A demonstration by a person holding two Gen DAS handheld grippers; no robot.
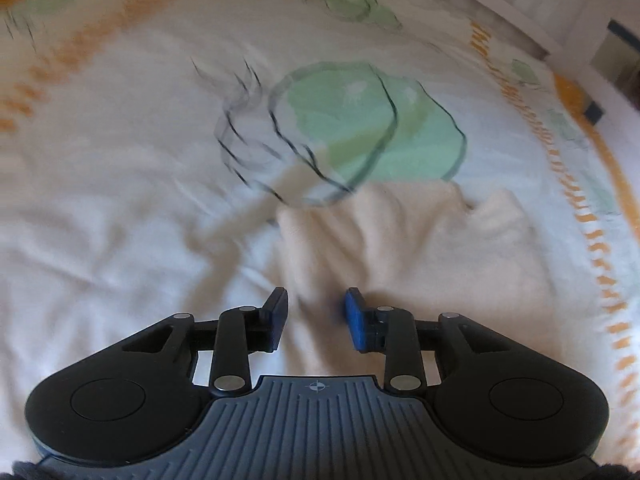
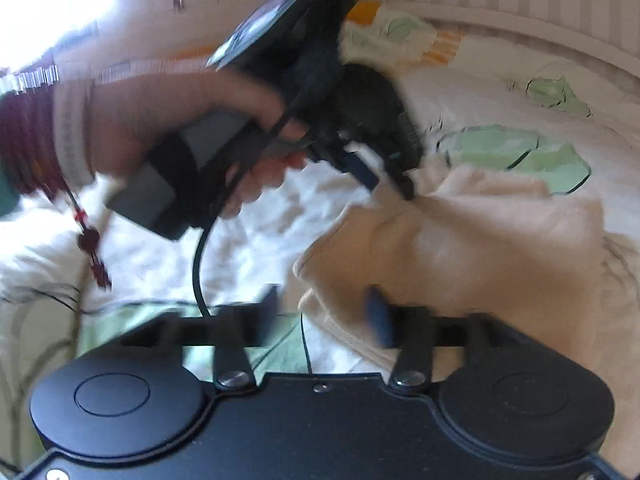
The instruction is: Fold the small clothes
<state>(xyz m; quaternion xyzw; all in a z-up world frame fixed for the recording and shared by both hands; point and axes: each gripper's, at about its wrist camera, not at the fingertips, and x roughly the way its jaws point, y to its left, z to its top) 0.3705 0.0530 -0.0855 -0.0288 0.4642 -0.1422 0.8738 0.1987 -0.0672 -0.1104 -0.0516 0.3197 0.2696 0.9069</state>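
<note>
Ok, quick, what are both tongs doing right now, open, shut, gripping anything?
Left tongs: open, nothing held, just over the cream garment.
Right tongs: open, one finger at the garment's edge, not clamped.

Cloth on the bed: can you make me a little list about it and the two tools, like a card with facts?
cloth: cream, soft, rumpled, lying on the sheet
sheet: white, with green leaf prints and an orange border
left tool: open, over the cloth's edge, held by a hand
right tool: open, at the cloth's near corner
fold: edge near the right tool looks doubled; blur hides the rest
picture: both views are blurred
</note>
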